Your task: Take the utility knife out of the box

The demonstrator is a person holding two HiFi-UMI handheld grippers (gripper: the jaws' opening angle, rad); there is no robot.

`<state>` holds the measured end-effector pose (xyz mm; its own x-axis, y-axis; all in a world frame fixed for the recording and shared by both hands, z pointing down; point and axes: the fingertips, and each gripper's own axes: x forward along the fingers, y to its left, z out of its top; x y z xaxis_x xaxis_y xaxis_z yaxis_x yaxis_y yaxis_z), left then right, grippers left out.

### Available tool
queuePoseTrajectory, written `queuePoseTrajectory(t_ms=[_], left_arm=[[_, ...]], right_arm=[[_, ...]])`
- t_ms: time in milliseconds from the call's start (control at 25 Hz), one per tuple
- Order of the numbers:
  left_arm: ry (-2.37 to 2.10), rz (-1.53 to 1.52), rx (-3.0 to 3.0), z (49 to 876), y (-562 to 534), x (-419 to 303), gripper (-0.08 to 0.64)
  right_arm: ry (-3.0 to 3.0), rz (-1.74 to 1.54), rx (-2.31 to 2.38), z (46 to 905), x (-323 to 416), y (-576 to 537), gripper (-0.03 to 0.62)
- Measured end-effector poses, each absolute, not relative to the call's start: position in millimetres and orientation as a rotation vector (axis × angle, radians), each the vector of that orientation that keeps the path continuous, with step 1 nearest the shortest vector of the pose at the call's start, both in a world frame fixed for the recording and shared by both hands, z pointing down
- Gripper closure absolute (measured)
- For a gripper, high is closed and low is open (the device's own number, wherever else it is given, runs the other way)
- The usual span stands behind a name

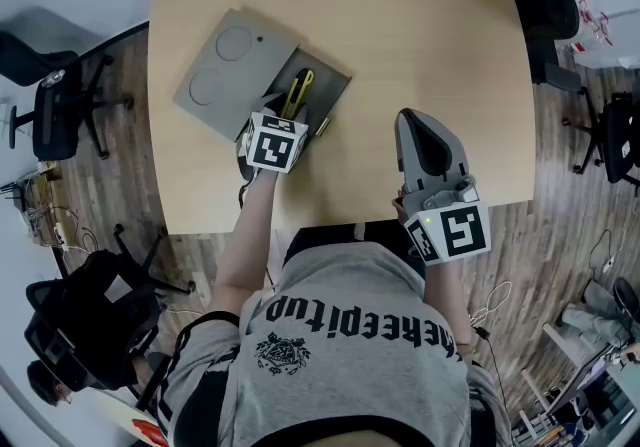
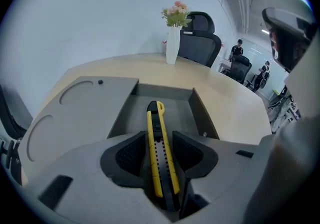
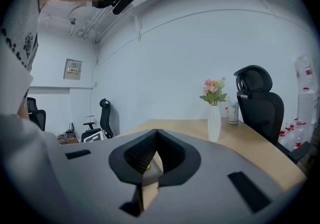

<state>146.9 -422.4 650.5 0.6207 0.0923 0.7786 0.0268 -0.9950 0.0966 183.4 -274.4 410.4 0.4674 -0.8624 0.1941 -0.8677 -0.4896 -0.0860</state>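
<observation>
1. Grey box (image 1: 222, 70): stands on the pale wood worktop (image 1: 430, 45), upper left of centre in the head view. Its lid is folded out flat toward the upper left and its compartment is open.
2. Utility knife (image 2: 161, 152), yellow and black: lies lengthwise inside the open compartment, with its far end short of the back wall. It has not yet been lifted out.
3. Left tongs (image 2: 159, 135): angled down into the compartment with the jaws apart. One ribbed pad stands on each side of the knife's body, and a thin gap shows on both sides, so nothing is clamped.
4. Right tongs (image 3: 156, 133): jaws together at the tips with nothing between them. They are held at the near worktop edge, right of centre in the head view, well apart from the box.
5. Progress, as judged: the box is open and the left tongs straddle the knife, so the approach looks complete. It remains to close the pads on the body, raise the knife clear of the box walls and take it out.
</observation>
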Motion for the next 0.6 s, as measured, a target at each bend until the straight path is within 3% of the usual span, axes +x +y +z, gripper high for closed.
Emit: queuePoseTrajectory(t_ms=[600], left_arm=[[0.07,1.326,2.765,648.4,-418.7,143.2,0.439]], right_arm=[[-1.612,0.323,2.659,408.8,184.0,-273.9,0.586]])
